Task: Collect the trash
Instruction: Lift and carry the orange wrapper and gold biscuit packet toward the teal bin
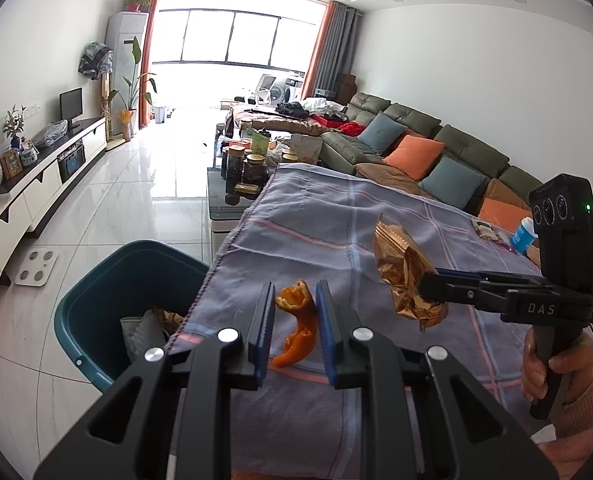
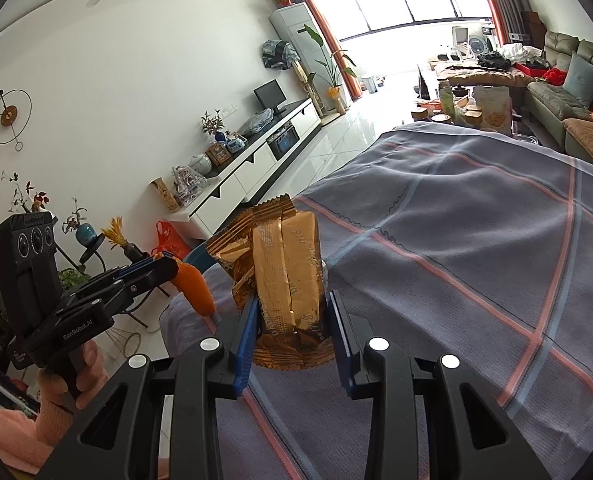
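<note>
Trash: one orange peel (image 1: pixel 298 322), one gold wrapper (image 1: pixel 406 276), each gripped.

Table under checked cloth (image 1: pixel 316 216); blue-capped bottle (image 1: pixel 523 235) at far edge.

My right tool (image 2: pixel 292 330) hides the lower end of the gold wrapper (image 2: pixel 286 276). The bin's (image 1: pixel 96 300) near side is cut off behind my left tool (image 1: pixel 295 330), its contents mostly unreadable.

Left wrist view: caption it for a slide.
Left gripper holds orange peel; right gripper holds gold wrapper; teal bin beside.
</note>
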The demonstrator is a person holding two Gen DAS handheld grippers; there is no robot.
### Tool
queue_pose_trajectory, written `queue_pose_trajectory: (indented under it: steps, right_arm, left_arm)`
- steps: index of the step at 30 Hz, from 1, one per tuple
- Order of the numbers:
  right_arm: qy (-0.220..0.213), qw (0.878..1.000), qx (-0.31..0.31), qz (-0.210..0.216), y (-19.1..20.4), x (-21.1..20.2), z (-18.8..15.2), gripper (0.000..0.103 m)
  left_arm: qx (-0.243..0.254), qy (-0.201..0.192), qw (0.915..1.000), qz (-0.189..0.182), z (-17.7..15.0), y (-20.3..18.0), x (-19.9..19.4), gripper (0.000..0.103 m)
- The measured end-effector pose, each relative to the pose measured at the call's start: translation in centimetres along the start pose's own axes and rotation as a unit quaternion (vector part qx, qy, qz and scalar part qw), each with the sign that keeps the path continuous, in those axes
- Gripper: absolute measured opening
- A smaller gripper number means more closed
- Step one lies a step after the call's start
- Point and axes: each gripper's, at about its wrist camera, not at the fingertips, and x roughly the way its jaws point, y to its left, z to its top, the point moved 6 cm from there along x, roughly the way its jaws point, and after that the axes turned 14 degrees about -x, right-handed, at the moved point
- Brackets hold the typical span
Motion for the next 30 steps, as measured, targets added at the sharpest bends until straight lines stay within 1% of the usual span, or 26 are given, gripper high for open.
queue_pose_trajectory:
  steps: [10, 30]
  right_arm:
    - [0.004, 1.0, -0.01, 0.01, 1.1, 1.1, 0.3, 0.034]
    - [0.013, 0.999, -0.022, 0.024, 2.5, 2.8, 0.9, 0.034]
  left_arm:
    - [-0.003, -0.011, 0.9998, 0.016, 0.7, 1.0, -0.5, 0.022]
    - [-0.01, -0.025, 0.9992, 0.029, 1.3, 2.1, -1.1, 0.021]
